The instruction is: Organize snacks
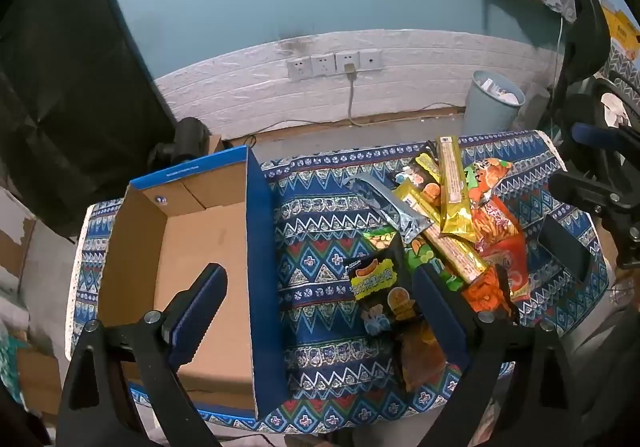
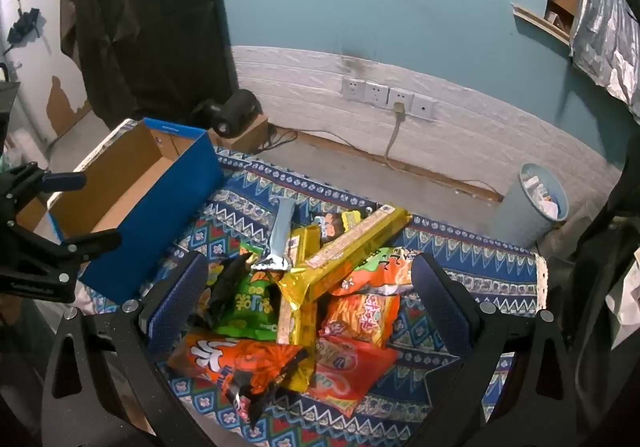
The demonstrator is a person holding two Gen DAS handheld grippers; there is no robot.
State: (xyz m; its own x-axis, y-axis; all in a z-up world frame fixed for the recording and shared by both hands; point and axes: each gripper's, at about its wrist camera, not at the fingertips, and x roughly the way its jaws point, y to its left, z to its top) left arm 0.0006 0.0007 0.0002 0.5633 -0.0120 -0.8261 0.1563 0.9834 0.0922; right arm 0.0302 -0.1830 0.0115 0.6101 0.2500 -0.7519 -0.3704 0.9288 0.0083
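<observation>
A pile of snack packets [image 1: 452, 223] lies on the patterned cloth to the right of a blue cardboard box [image 1: 256, 247], whose brown inside holds nothing. In the pile are long gold bars [image 2: 352, 247], a silver packet [image 2: 282, 231], a green bag [image 2: 248, 303] and orange bags [image 2: 360, 311]. My left gripper [image 1: 320, 295] hangs open above the box's right wall and a black packet [image 1: 380, 287]. In the right wrist view the right gripper [image 2: 308, 287] stands open over the pile, touching nothing. The box [image 2: 152, 223] sits to its left.
The blue patterned tablecloth [image 1: 320, 215] covers a small table. Behind it are a white brick wall with sockets [image 1: 334, 63], a pale blue waste bin [image 1: 494, 103] at the right and black fabric [image 1: 60, 87] at the left. A black device [image 2: 234, 113] sits on a carton behind the box.
</observation>
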